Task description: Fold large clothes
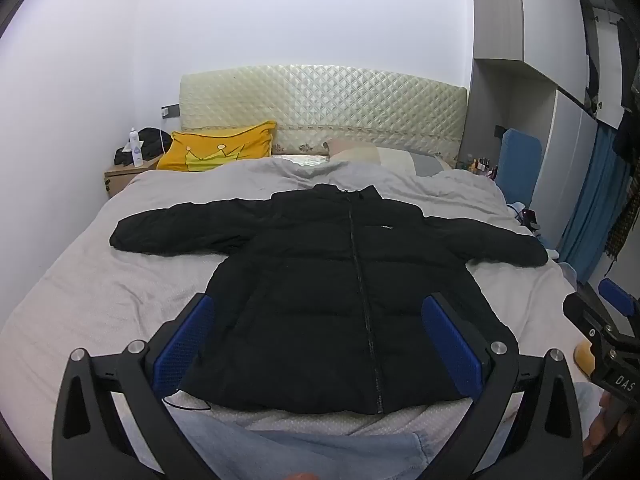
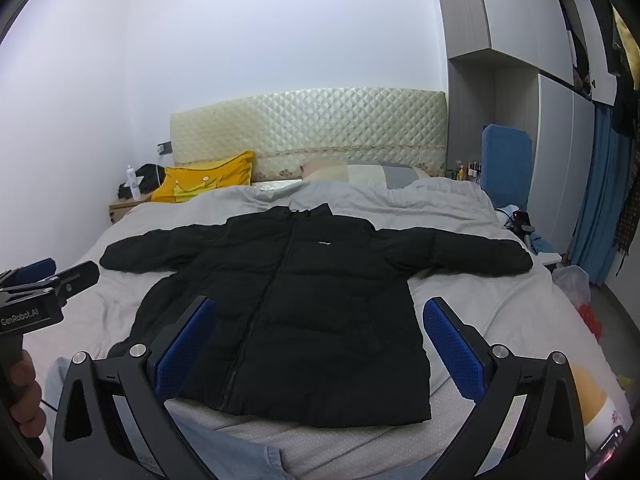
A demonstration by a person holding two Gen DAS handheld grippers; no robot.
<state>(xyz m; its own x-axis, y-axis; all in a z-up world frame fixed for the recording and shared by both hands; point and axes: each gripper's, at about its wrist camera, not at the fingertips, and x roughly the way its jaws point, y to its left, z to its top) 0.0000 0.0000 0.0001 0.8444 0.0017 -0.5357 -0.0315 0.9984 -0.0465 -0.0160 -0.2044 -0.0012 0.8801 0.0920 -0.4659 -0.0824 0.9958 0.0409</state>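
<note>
A black puffer jacket (image 1: 336, 280) lies flat and zipped on the grey bed sheet (image 1: 100, 280), front up, collar toward the headboard, both sleeves spread out to the sides. It shows in the right wrist view too (image 2: 304, 304). My left gripper (image 1: 320, 320) is open and empty, held above the jacket's hem. My right gripper (image 2: 320, 320) is open and empty, also above the hem, nearer the jacket's right side. The left gripper shows at the left edge of the right wrist view (image 2: 60, 280), and the right gripper at the right edge of the left wrist view (image 1: 600, 320).
A yellow pillow (image 1: 216, 152) and other pillows (image 1: 372, 156) lie by the quilted headboard (image 1: 320, 108). A nightstand (image 1: 124, 176) with a bottle stands at the back left. A blue chair (image 2: 506, 164), wardrobes and a plastic bag (image 2: 576, 284) are on the right. Light-blue denim (image 1: 320, 452) lies at the near bed edge.
</note>
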